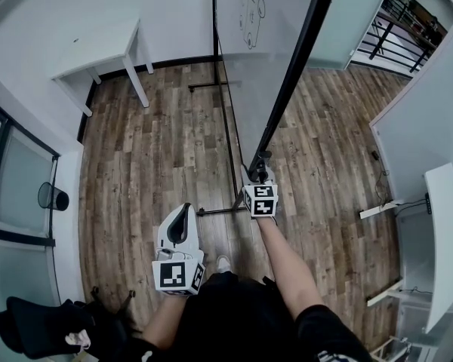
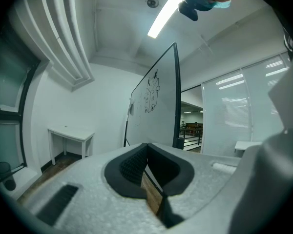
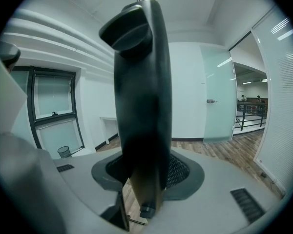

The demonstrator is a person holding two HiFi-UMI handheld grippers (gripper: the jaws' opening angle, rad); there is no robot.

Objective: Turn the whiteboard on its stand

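Note:
From above in the head view the whiteboard stands nearly edge-on, its black frame running down to my right gripper. That gripper is shut on the frame's near upright edge; in the right gripper view the dark frame fills the space between the pads. The stand's black bar and near foot lie on the wood floor. My left gripper hangs to the left of the board, apart from it, jaws together and holding nothing. The left gripper view shows the whiteboard ahead, beyond that gripper.
A white table stands against the far left wall and a dark bin by the window. A white desk is at the right, with a railing past the glass wall. Dark items lie at bottom left.

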